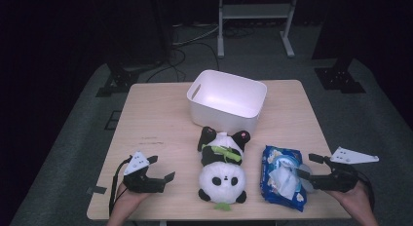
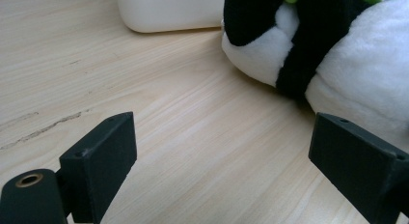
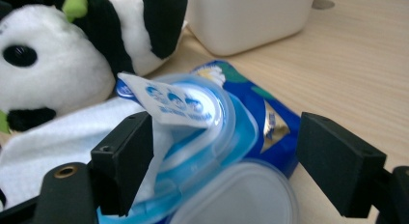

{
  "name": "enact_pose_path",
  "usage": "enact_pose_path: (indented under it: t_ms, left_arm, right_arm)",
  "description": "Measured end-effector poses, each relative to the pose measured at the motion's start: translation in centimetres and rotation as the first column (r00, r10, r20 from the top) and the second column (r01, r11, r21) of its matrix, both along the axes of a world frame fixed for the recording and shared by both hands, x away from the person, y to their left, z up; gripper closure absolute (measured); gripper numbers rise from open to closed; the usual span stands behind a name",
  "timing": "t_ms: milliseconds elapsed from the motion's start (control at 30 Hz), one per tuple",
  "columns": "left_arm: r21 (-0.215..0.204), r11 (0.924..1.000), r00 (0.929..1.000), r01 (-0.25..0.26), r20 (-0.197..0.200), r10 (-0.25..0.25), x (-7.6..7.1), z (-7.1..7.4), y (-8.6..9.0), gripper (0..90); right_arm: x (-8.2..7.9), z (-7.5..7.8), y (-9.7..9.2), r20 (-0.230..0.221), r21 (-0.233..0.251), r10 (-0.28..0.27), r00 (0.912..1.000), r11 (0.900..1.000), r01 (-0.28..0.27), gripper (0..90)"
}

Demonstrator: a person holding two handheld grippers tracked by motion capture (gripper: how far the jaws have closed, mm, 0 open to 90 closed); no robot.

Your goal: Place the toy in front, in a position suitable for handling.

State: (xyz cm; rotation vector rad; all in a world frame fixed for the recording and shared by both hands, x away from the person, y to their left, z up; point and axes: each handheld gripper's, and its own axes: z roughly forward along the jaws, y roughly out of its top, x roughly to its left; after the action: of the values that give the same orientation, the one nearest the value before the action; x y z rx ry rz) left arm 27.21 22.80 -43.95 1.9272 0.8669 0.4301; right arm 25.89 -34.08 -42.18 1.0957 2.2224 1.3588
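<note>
Overhead, white bin (image 1: 227, 98), close-up, wipes pack (image 3: 226, 137) lid flipped open

A: Light? Overhead; table (image 1: 160, 119) evenly lit, surroundings near black, white bin (image 1: 227, 97) glares slightly.
B: Focus? High view soft. Right gripper view: near lid (image 3: 241, 195) blurred, panda (image 3: 58, 64) soft.

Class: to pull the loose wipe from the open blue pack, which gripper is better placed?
Right. The right gripper sits open at the wipes pack; the left gripper is beyond the panda.
</note>
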Motion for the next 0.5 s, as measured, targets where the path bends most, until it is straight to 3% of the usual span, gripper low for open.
enact_pose_path:
  t_ms: [267, 500]
  left_arm:
    - [0.001, 1.0000, 1.0000, 0.006, -0.003, -0.006, 0.1, 0.0, -0.1, 8.5]
    - [0.003, 0.9999, 0.9998, 0.016, -0.009, -0.016, 0.1, -0.1, -0.3, 8.5]
  right_arm:
    - [0.5, 1.1, 0.1, 0.008, 0.016, 0.012, 0.9999, 0.9998, -0.013, 20.1]
    - [1.2, 1.8, 0.7, -0.005, -0.003, 0.032, 0.9995, 0.9995, -0.032, 20.1]
